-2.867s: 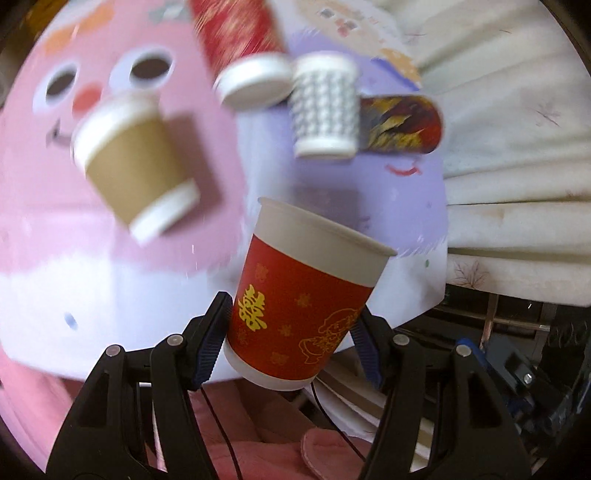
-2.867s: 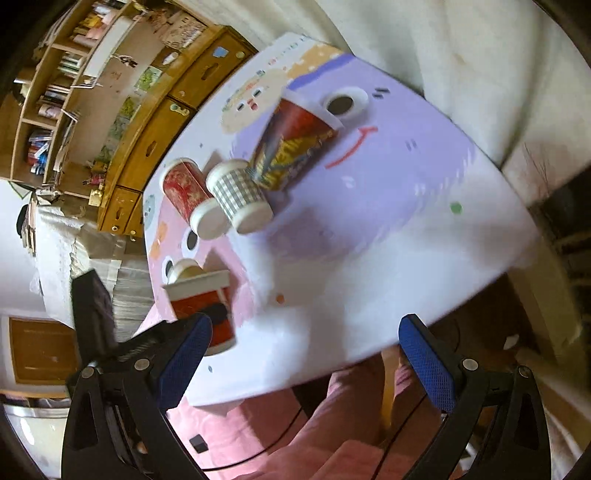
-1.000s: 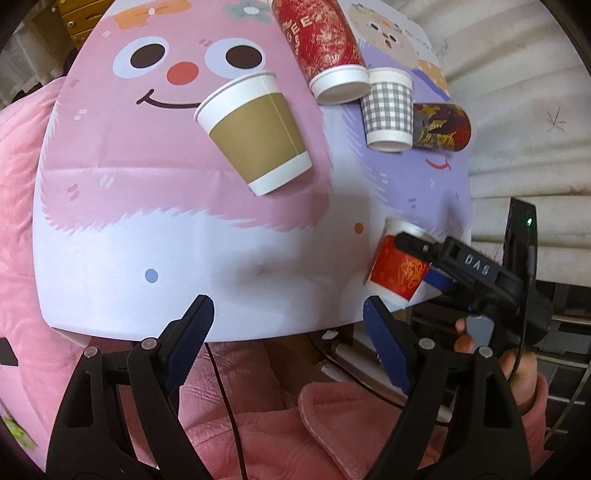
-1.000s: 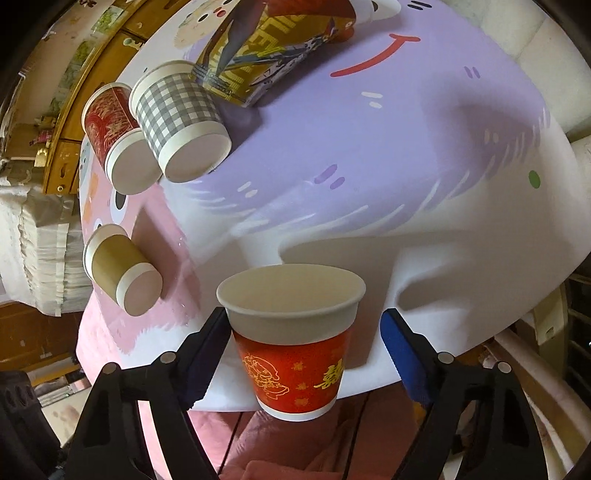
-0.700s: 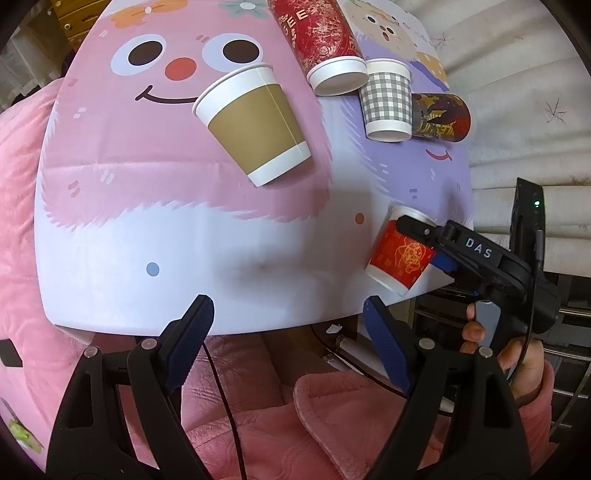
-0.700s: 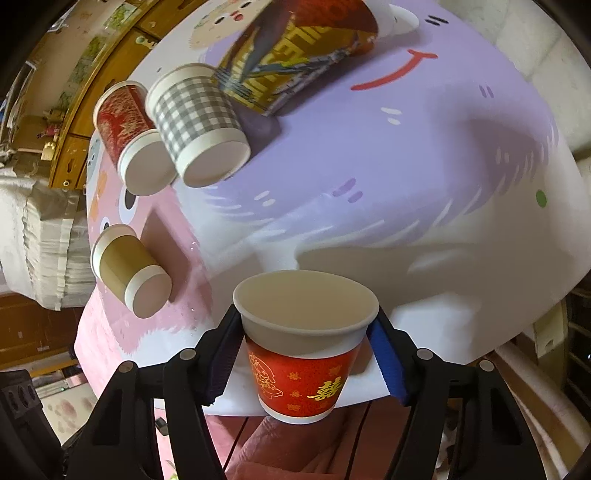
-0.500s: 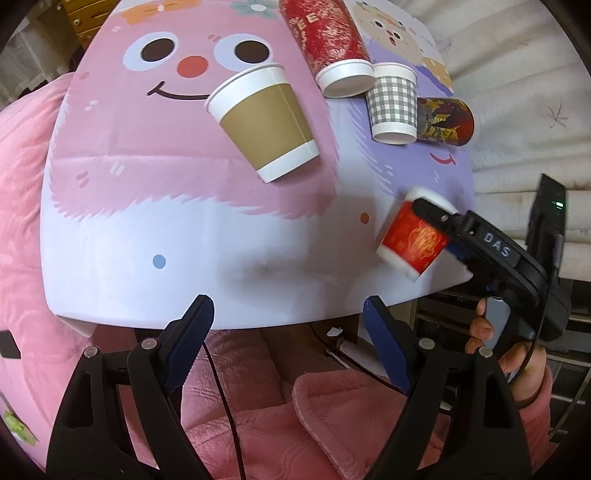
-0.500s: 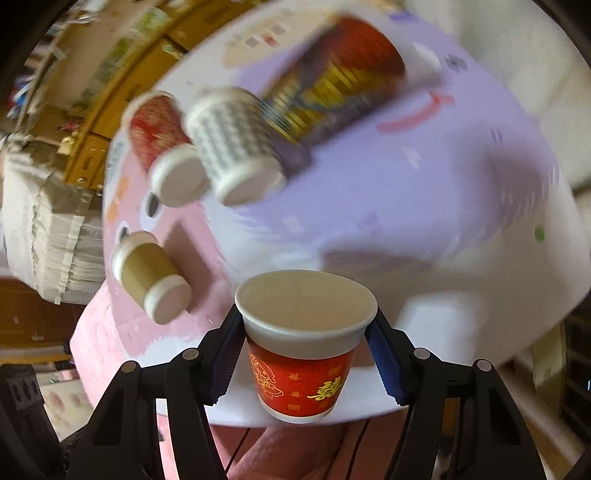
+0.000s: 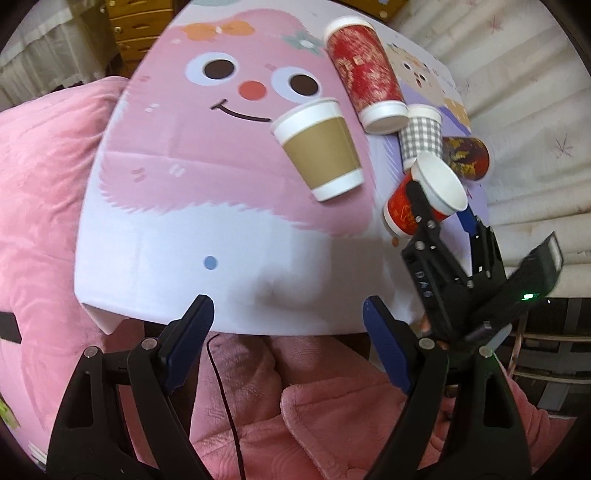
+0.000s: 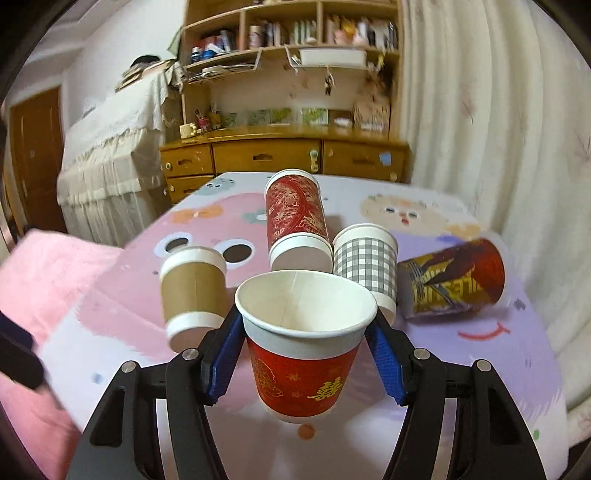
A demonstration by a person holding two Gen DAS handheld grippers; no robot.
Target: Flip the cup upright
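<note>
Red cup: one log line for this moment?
right tongs: shut on red cup | cup: mouth up, above table | left tongs: open

Cartoon-printed tabletop (image 10: 110,354), pink face on one half, purple on the other. Brown-sleeved cup (image 10: 192,288) standing rim down on the pink half. Tall red patterned cup (image 10: 297,225) lying on its side, white end toward the camera. Grey checked cup (image 10: 365,267) rim down just beside it. Dark red and gold cup (image 10: 452,282) lying on the purple half. Beyond the table, wooden drawers (image 10: 284,157), cluttered shelves (image 10: 291,35), pale curtain (image 10: 491,122). Pink blanket (image 9: 40,177) beside the table.
</note>
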